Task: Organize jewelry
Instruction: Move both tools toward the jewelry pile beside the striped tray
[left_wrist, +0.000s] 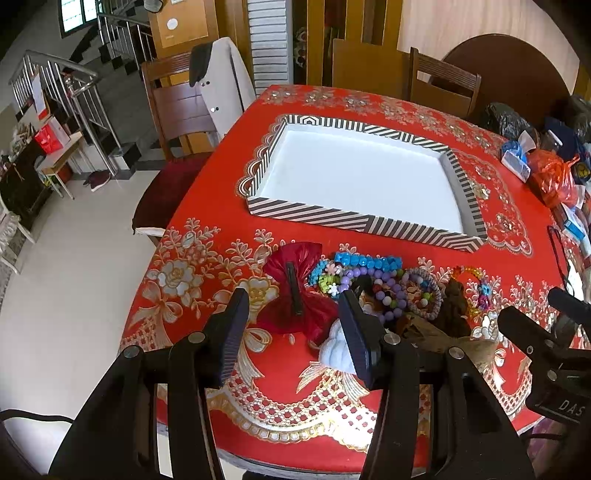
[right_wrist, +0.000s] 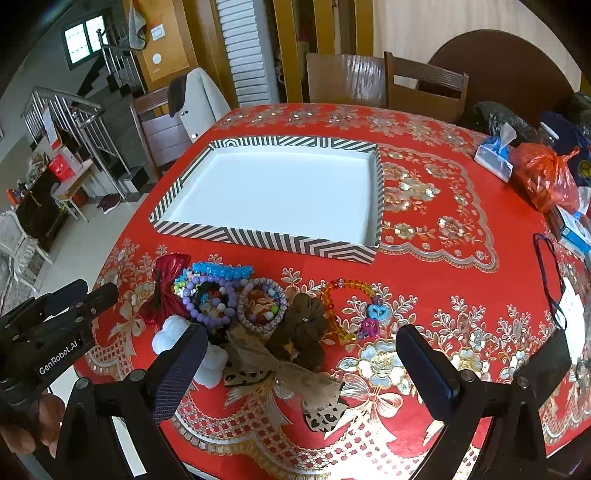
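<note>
Left wrist view shows the left gripper (left_wrist: 293, 325) spread wide and holding nothing, hovering above the red mesh bow hair clip with its dark bar (left_wrist: 295, 295), which lies on the red, gold-flowered tablecloth (left_wrist: 207, 273) on the near side of the shallow black-and-white striped box with a white floor (left_wrist: 364, 173). That bow seems the likely first pick. To do it well, the fingers should straddle the dark bar across its width, not the soft mesh, and close before lifting, so that the bow does not drag the neighbouring blue chunky bead bracelet (left_wrist: 365, 261) or the purple bead bracelet (left_wrist: 380, 291), which lie in a touching heap just right of the bow. The white knitted puff (left_wrist: 332, 350) sits partly behind the right-hand finger, so a low approach risks nudging it.

The right wrist view shows what the left one hides: the right gripper (right_wrist: 299, 365), also wide open and empty, over the brown fabric flower (right_wrist: 303, 325) and a leopard-print ribbon bow (right_wrist: 295, 384), nearer than the box. It also shows plainly the amber bead bracelet with a blue heart charm (right_wrist: 351, 310), lying apart from the heap, and the box, whose floor is bare in both views.
</note>
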